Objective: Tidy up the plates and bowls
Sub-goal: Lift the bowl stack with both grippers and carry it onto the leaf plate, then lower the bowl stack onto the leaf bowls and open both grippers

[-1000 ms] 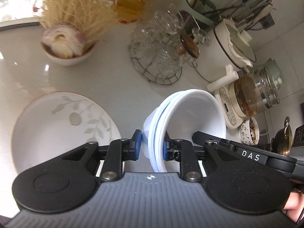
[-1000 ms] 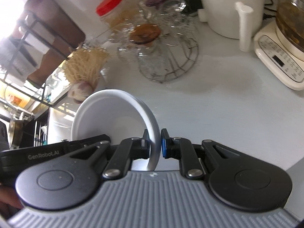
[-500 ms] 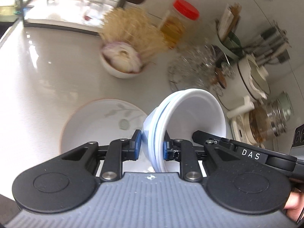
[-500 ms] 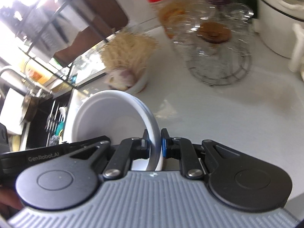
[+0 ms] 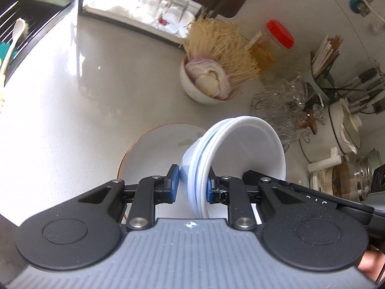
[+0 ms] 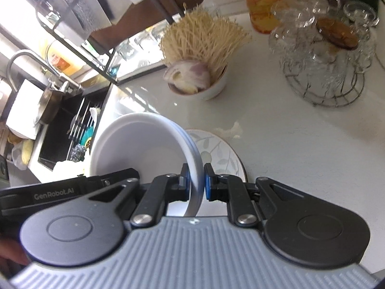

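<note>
Above the white countertop [image 5: 72, 110] I have both grippers clamped on one stack of nested white bowls [image 5: 240, 154]: the left gripper [image 5: 191, 187] pinches its near rim, the right gripper [image 6: 196, 185] the opposite rim. My stack hangs tilted over a leaf-patterned plate [image 6: 221, 154], near a small bowl of onion and noodles [image 5: 207, 82].

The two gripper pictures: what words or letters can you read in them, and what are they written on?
"GenRobot.AI": on the black body of the left hand-held gripper, seen in the right wrist view.
"D A S": partly cut off, on the black body of the right hand-held gripper, seen in the left wrist view.
Yellow-labelled bottle by the sink: print too blurred to read.
</note>
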`<state>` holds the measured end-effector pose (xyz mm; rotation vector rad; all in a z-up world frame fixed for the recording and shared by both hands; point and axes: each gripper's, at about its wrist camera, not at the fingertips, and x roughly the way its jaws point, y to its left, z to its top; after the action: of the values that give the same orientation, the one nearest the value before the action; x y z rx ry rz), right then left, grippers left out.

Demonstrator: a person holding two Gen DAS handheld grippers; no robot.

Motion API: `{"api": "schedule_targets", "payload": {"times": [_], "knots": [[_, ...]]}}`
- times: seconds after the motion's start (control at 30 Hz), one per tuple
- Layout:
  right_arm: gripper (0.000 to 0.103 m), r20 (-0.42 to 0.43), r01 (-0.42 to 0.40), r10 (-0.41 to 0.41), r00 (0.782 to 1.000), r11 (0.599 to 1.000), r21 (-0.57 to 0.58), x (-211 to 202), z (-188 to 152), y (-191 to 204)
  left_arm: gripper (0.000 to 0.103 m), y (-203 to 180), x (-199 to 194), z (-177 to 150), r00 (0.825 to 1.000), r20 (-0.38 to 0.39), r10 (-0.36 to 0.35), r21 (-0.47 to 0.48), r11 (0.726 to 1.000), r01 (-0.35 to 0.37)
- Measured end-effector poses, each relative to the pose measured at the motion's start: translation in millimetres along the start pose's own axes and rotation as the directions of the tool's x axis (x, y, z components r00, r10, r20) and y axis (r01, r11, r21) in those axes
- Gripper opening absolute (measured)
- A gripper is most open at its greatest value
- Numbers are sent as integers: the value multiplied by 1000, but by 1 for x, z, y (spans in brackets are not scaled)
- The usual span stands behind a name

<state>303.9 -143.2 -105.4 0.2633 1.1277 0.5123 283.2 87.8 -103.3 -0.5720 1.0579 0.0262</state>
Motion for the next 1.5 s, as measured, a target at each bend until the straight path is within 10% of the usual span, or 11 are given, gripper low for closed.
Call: {"api": "schedule_targets", "payload": {"times": [1.27,1.5], "knots": [[17,-199,53,-56,978,998,-18,61,7,-7,33,28,57,5,991,-116,68,-93,993,-79],[45,-128,73,-74,989,997,-14,44,9,-4,50,21,33,6,997,-44,57,-45,997,-59]]}}
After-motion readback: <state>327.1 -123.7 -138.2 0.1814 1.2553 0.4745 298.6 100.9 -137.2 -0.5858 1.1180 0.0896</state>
